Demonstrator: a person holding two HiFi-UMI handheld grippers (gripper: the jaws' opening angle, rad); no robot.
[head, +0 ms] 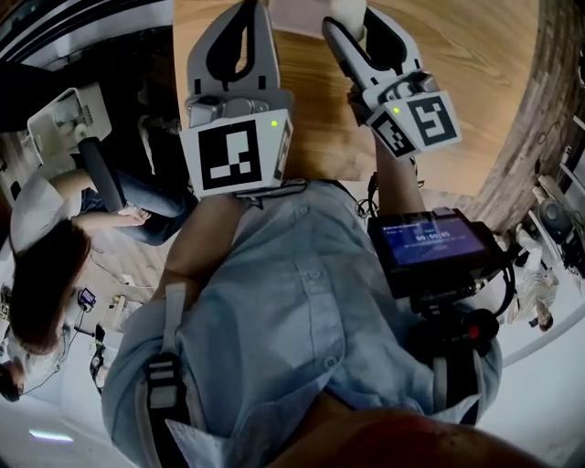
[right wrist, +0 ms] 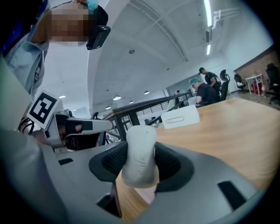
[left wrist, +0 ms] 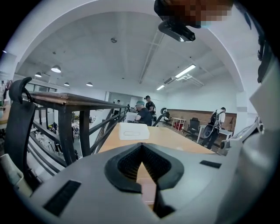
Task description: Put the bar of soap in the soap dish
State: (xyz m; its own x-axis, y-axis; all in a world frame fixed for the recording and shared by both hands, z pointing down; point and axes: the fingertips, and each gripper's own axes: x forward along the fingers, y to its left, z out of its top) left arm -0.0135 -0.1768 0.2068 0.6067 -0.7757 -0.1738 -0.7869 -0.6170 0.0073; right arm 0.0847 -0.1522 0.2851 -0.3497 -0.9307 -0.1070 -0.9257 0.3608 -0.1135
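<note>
A white bar of soap [right wrist: 140,153] stands upright between the jaws of my right gripper [right wrist: 141,171], which is shut on it. In the head view the soap [head: 348,11] shows only at the top edge, at the tip of the right gripper [head: 352,27]. The white rectangular soap dish [right wrist: 180,117] lies on the wooden table [right wrist: 227,131], farther along and apart from the soap. The left gripper view shows the same dish [left wrist: 131,131] ahead. My left gripper [left wrist: 142,169] is shut with nothing in it and is held beside the right one [head: 242,23].
A dark metal railing [left wrist: 65,113] runs along the table's left side. A seated person [head: 55,247] is on the floor-side left, past the table edge. Several people [left wrist: 144,111] and desks are far behind. A screen unit [head: 428,245] hangs at the holder's chest.
</note>
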